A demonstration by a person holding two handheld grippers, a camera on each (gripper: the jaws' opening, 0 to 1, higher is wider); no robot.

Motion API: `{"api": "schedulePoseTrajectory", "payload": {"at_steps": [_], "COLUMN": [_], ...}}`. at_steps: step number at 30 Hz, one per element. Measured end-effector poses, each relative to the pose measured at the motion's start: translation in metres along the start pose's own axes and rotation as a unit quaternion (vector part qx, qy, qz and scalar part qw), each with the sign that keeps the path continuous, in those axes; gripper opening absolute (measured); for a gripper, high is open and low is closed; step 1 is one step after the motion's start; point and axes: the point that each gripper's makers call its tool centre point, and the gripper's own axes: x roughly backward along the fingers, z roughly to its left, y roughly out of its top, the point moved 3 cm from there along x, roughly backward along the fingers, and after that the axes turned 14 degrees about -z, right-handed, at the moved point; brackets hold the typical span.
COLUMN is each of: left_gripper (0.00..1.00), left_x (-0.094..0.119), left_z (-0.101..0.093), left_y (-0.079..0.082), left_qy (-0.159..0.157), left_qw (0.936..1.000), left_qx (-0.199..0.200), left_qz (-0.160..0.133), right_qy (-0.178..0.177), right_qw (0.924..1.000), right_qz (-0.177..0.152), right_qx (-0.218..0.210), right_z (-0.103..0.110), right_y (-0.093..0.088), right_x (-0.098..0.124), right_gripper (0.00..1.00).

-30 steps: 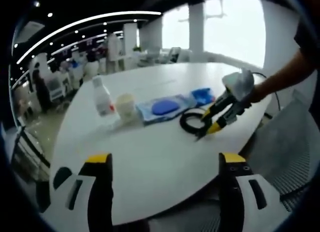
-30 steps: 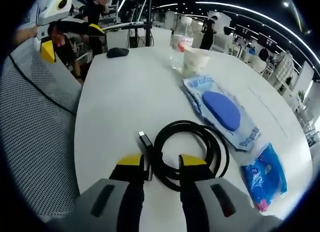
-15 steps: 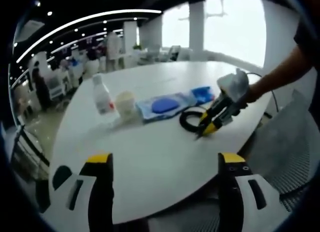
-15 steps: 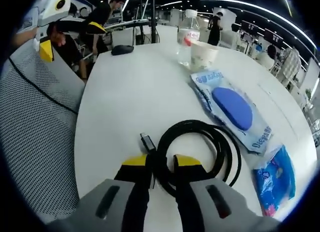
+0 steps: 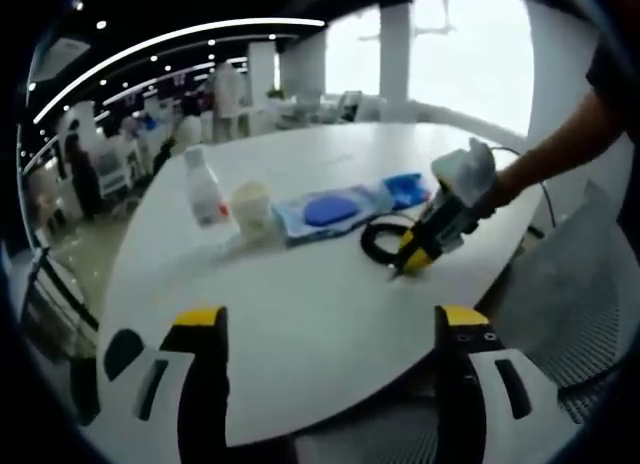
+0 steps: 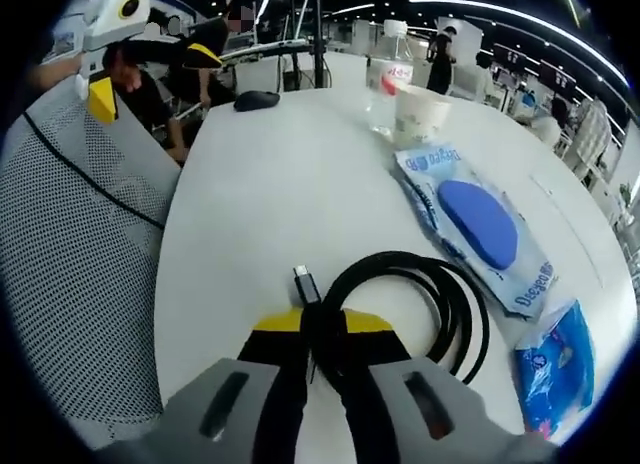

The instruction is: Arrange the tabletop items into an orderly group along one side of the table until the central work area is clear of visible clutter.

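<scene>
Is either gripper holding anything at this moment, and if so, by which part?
The right gripper is shut on the coiled black cable, pinching the near side of the loop beside its plug end. The left gripper is open, holding nothing.

A grey mesh chair stood at nine o'clock beside the white table; ceiling light strips curved toward eleven o'clock.

Strong glare is cast by the bright windows, ceiling light strips are bowed by fisheye distortion, and distant figures are blurred, perhaps by motion.
</scene>
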Motion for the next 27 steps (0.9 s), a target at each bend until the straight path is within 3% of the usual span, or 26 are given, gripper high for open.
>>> {"api": "schedulePoseTrajectory", "payload": {"at_steps": [18,27], "left_gripper": [0.81,0.81], "left_x": [-0.001,-0.001], "left_z": [0.001,0.000], "left_y": [0.000,0.001], "left_qy": [-0.001,-0.002], "left_qw": [1.0000,1.0000], "left_qx": [-0.002,-0.003], "left_qz": [-0.001,-0.006], "right_qy": [-0.019,-0.032], "right_qw": [0.9988,0.9977], "right_qz": [0.005,-0.007], "right_qx": [0.045,0.060], "right_z": [0.004,-0.002], "right_y": [0.001,0.015], "right_x": [0.001,0.006], "right_gripper": [0.07,0.06]}}
